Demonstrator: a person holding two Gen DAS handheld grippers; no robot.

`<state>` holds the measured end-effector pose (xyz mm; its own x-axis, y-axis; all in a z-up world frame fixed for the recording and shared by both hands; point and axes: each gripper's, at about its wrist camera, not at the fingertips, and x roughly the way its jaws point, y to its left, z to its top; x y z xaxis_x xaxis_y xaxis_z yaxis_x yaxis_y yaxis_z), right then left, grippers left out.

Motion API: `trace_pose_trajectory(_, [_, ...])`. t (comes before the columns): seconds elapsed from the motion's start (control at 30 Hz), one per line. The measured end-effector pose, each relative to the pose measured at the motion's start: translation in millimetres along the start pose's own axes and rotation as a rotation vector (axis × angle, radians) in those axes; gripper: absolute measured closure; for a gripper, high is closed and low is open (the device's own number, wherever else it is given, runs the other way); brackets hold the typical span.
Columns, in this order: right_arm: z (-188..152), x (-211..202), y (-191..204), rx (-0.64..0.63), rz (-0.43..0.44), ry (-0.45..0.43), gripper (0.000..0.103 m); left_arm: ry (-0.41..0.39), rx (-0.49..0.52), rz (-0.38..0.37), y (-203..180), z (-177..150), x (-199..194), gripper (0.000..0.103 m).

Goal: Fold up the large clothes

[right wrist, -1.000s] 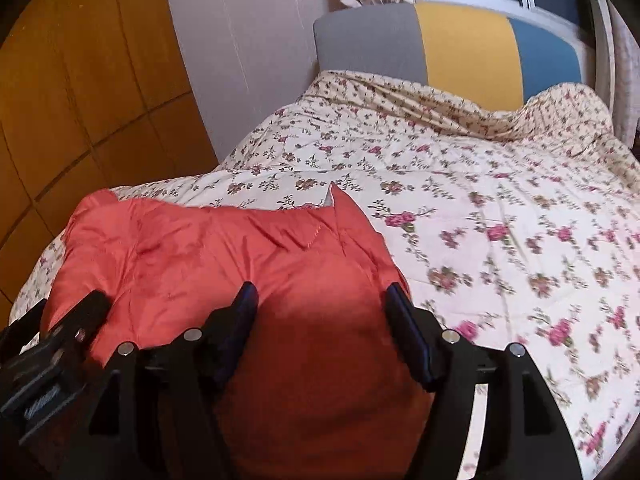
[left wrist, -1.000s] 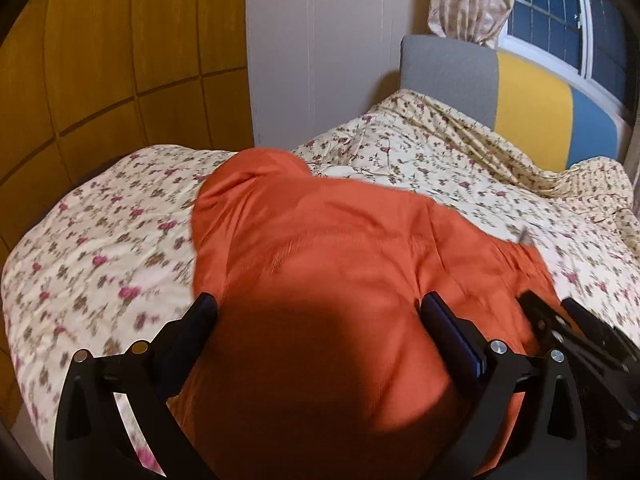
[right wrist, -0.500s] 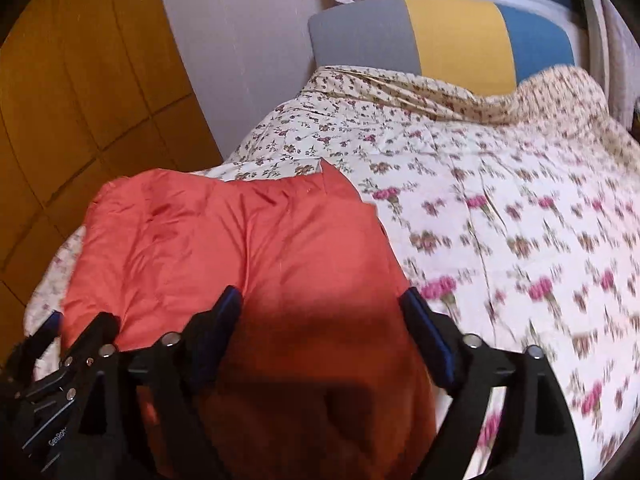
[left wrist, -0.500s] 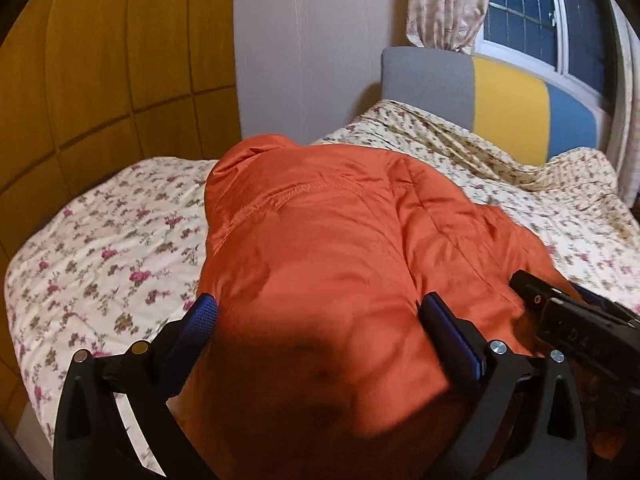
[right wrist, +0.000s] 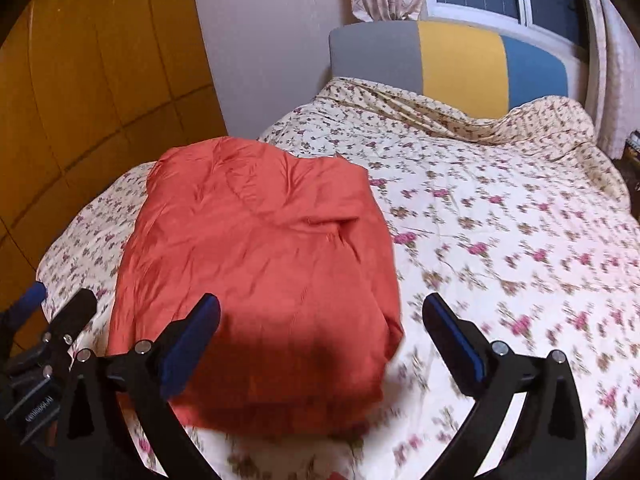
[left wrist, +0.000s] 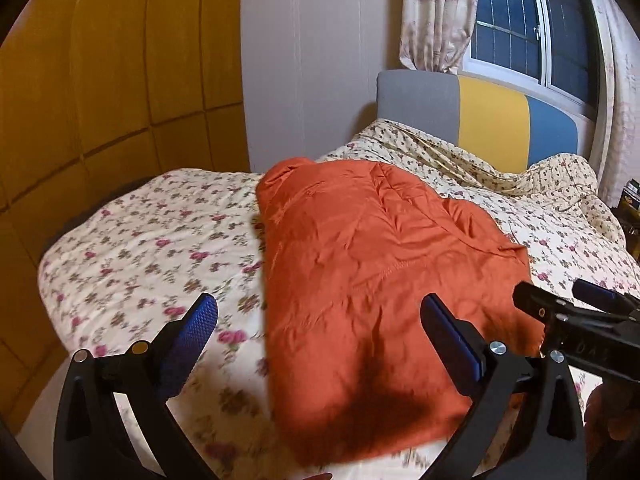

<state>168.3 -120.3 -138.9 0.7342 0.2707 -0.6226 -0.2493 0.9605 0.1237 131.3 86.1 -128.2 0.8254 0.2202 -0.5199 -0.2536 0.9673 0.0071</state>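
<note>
An orange padded jacket (left wrist: 360,280) lies folded in a rough rectangle on the flowered bedspread (left wrist: 152,248); it also shows in the right wrist view (right wrist: 264,264). My left gripper (left wrist: 320,320) is open and empty above the jacket's near left edge. My right gripper (right wrist: 320,320) is open and empty above the jacket's near right edge. The right gripper shows at the right of the left wrist view (left wrist: 580,320), and the left gripper at the lower left of the right wrist view (right wrist: 40,340).
The bedspread (right wrist: 500,240) spreads wide to the right of the jacket. A grey, yellow and blue headboard (right wrist: 460,60) stands at the far end under a window (left wrist: 520,32). Wooden wall panels (left wrist: 100,80) run along the left.
Both grippers have pulled back and up from the jacket, and their jaws stand wider. The jacket now lies flat on the bed, with more bedspread showing around it.
</note>
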Motion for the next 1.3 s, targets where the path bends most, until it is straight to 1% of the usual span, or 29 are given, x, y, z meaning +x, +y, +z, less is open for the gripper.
trace_pose_trajectory(0.07, [-9,-13,-1,0.006,-0.004,-0.014,0.002,-0.002,0.013,0.017,0,-3,-10,0.003])
trace_pose_trajectory(0.17, [-18,-29,1,-0.005,-0.003,-0.010,0.002,-0.035,0.064,0.112,-4,-14,-32,0.003])
trace_pose_trajectory(0.23, [-23,-41,2,-0.005,0.002,-0.013,0.002,-0.056,0.090,0.157,-6,-20,-44,0.003])
trace_pose_trajectory(0.3, [-25,-52,1,0.004,0.018,-0.017,0.002,-0.073,0.112,0.173,-6,-24,-54,0.003])
trace_pose_trajectory(0.37, [-27,-63,2,-0.002,0.026,-0.027,0.002,-0.075,0.112,0.154,-5,-27,-64,0.003])
trace_pose_trajectory(0.4, [-29,-69,3,-0.009,0.012,-0.033,0.002,-0.070,0.105,0.144,-4,-27,-67,0.003])
trace_pose_trajectory(0.5, [-31,-83,2,-0.008,-0.001,-0.050,0.002,-0.030,0.067,0.102,1,-26,-73,0.003])
trace_pose_trajectory(0.57, [-31,-88,2,-0.004,0.002,-0.056,0.002,-0.014,0.049,0.095,3,-24,-77,0.003])
trace_pose_trajectory(0.7, [-31,-93,1,-0.011,-0.007,-0.065,0.002,-0.026,0.028,0.096,5,-24,-85,0.003])
trace_pose_trajectory(0.9, [-30,-92,-1,-0.004,0.005,-0.066,0.002,-0.035,0.028,0.087,3,-24,-88,0.003])
trace_pose_trajectory(1.3, [-32,-94,-1,-0.007,0.012,-0.066,0.002,-0.021,0.013,0.067,1,-25,-88,0.003])
